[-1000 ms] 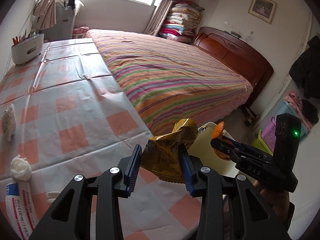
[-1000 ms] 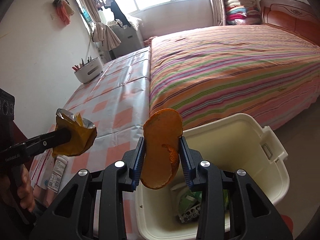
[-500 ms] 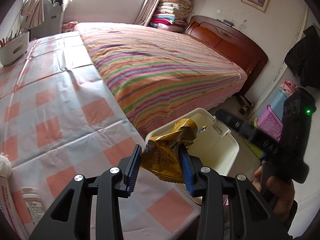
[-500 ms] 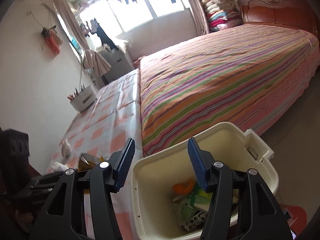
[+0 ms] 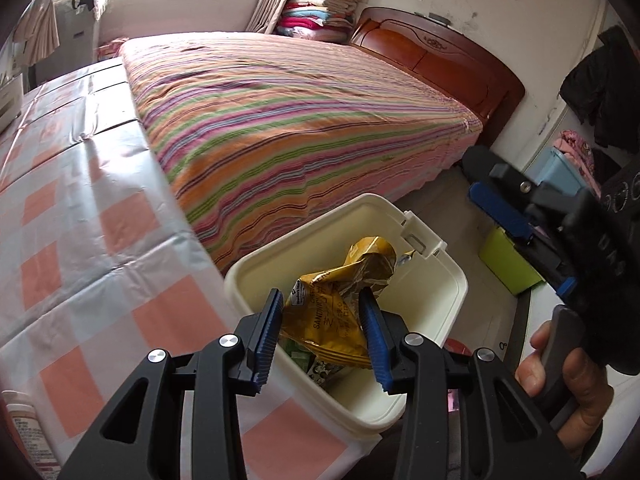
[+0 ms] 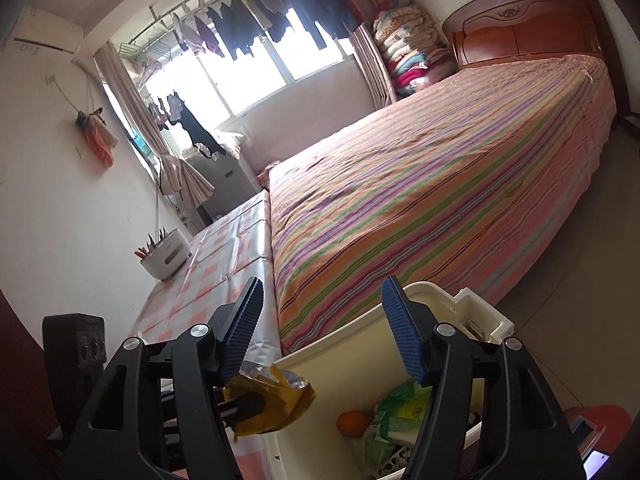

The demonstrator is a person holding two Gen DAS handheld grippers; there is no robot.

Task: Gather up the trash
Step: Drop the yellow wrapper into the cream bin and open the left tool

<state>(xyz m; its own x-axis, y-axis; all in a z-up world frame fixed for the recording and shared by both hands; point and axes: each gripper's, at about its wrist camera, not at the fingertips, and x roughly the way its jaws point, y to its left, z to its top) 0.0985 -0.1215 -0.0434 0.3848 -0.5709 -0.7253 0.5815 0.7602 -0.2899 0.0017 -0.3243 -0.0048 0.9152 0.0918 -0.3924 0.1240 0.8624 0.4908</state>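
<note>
While the left hand-held gripper (image 5: 320,332) squeezes the yellow snack bag (image 5: 340,300) right over the white bin (image 5: 448,304), the right hand-held gripper (image 6: 324,332) is wide open at 3 o'clock. Trash already lies inside; a bottle (image 5: 24,420) waits on the table (image 5: 100,240).

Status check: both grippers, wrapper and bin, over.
Left hand-held gripper shut on yellow wrapper, over white bin. Right hand-held gripper open, empty. Drop path unobstructed.
</note>
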